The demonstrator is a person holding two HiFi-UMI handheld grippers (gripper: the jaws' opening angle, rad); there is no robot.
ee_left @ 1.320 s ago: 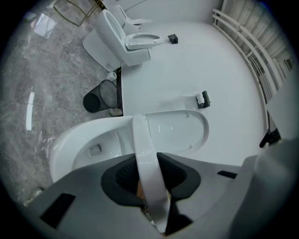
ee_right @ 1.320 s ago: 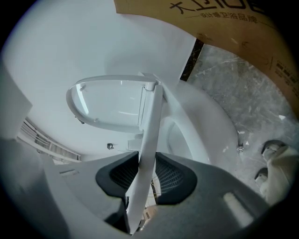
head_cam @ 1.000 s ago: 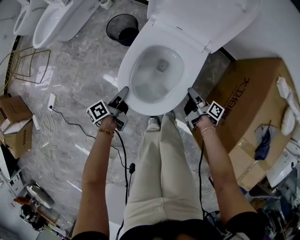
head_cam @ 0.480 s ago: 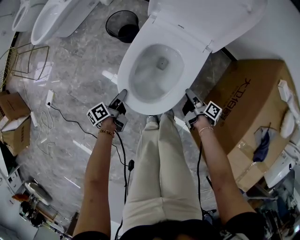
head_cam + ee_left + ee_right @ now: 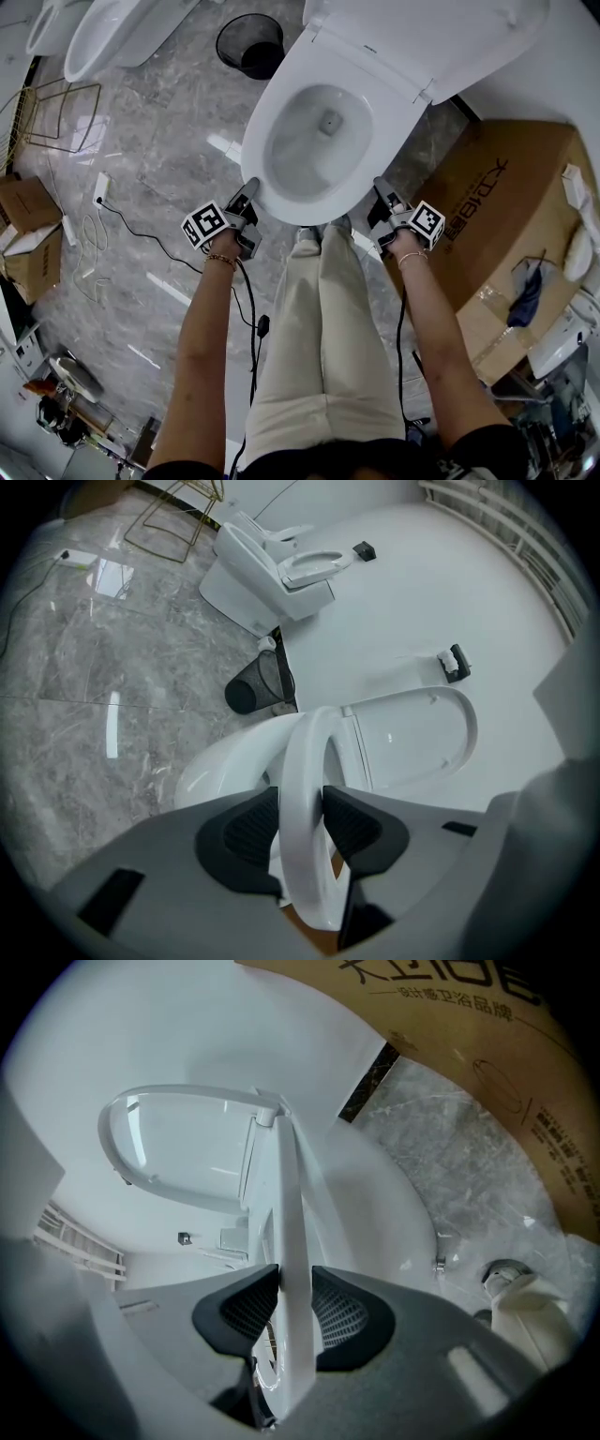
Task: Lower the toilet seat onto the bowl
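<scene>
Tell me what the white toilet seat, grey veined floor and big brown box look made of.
White toilet seat: probably moulded plastic, smooth and glossy, thin with highlights.
Grey veined floor: polished marble or marble-look tile, veins and mirror-like reflections.
Big brown box: matt cardboard, taped seam, printed lettering.

The left forearm (image 5: 211, 328) and right forearm (image 5: 433, 328) are stretching forward and down, one on each side of the legs (image 5: 323, 337). The left hand (image 5: 222, 249) is gripping the left tongs (image 5: 249, 187), whose jaws have just been closing and are pressing on the toilet seat (image 5: 305, 761) rim between them. The right hand (image 5: 405, 246) is holding the right tongs (image 5: 380, 186), tilted downward, both pads clamping the seat's opposite edge.
</scene>
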